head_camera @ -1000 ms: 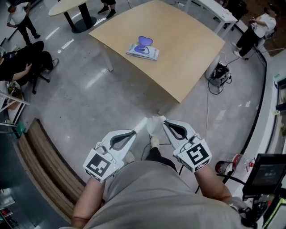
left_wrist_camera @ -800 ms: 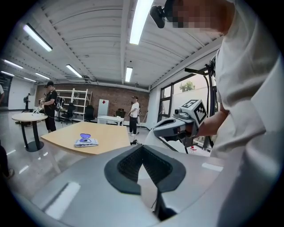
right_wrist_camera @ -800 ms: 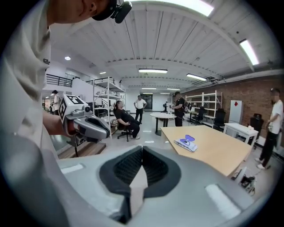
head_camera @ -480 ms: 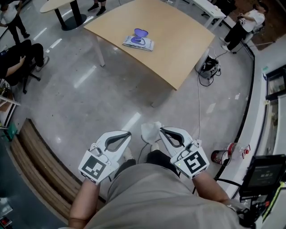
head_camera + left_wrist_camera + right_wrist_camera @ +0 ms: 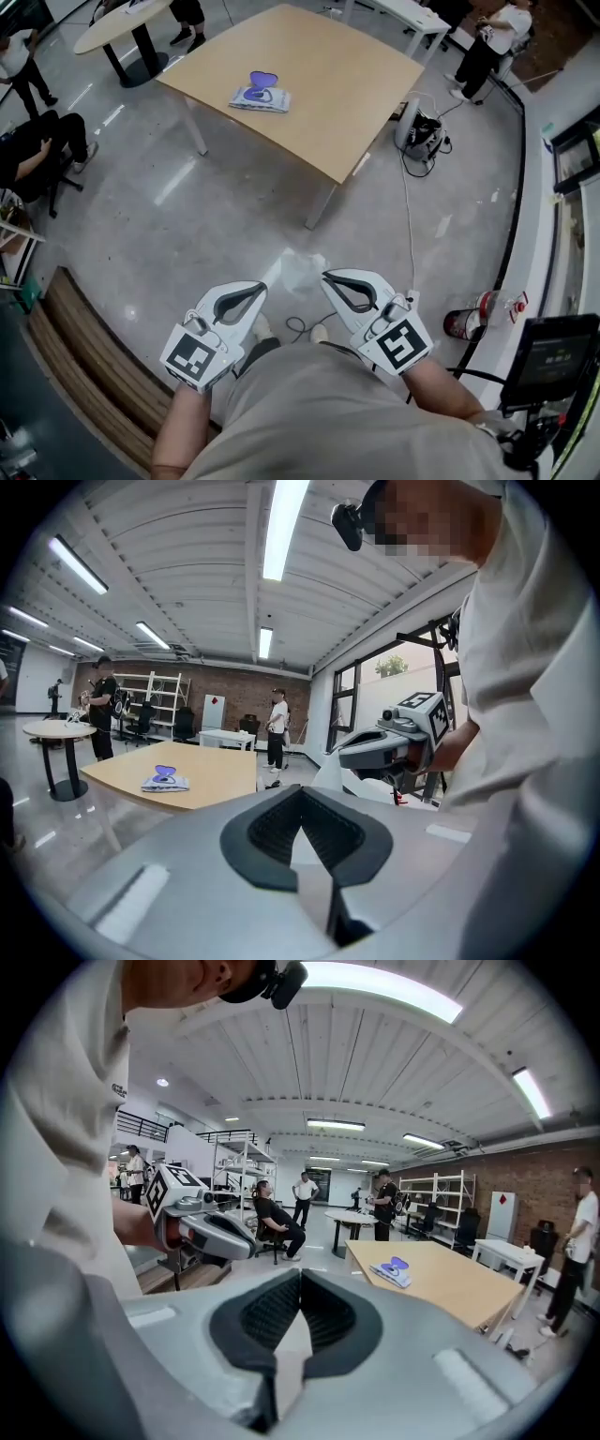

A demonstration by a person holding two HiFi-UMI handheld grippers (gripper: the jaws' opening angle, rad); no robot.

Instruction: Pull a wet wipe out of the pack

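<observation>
A big room is seen, with a smooth grey floor (image 5: 216, 216), a brick wall (image 5: 553, 1180) at the back and long lights on a white ceiling. A light wooden bench (image 5: 356, 84) is set on thin legs in this room. The pack of wet wipes (image 5: 260, 97) is laid flat on the bench, near its left corner in the head view. Its purple lid is stood open.

Both grippers are held well apart from the bench, over the floor and close to the person's body. The right gripper (image 5: 326, 277) is shut, and a white wet wipe (image 5: 298, 269) is pinched in its fingers (image 5: 253, 1321). The wipe sticks out on the side nearer the bench. The fingers of the left gripper (image 5: 260, 287) are closed together, and nothing is seen held in them.

Grey floor is seen between the bench and the grippers. A black machine (image 5: 422, 131) is set by the right side of the bench, and a thin cable (image 5: 408, 216) is run from it across the floor. A round table (image 5: 122, 23) is placed past the left side of the bench. A seated person (image 5: 37, 131) is seen to the left of the bench, and a standing person (image 5: 492, 42) past its right corner. A red and white can (image 5: 473, 323) is left on the floor, far from the bench.
</observation>
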